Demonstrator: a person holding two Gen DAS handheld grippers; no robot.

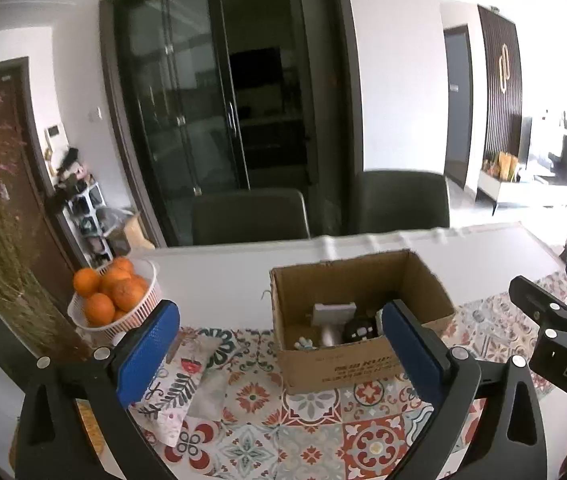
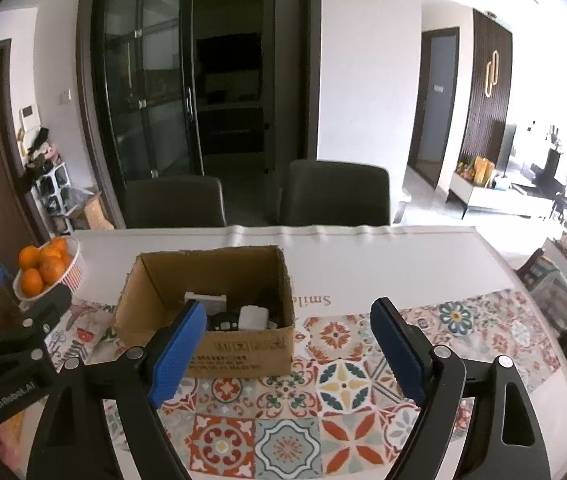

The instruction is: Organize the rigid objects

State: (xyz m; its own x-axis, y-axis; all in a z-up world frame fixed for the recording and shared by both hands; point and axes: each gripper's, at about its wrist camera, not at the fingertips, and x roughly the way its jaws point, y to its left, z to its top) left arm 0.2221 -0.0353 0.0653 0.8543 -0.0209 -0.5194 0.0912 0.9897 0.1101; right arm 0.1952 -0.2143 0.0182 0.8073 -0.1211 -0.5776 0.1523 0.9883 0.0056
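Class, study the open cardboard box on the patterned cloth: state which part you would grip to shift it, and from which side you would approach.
Grip the near wall's top edge of the cardboard box, one finger inside, one outside, coming from above. The top is open and that thin, upright wall faces the right tool, whose open jaws hold nothing. The objects inside lie close behind that wall, so the inner finger should probably enter near a corner.
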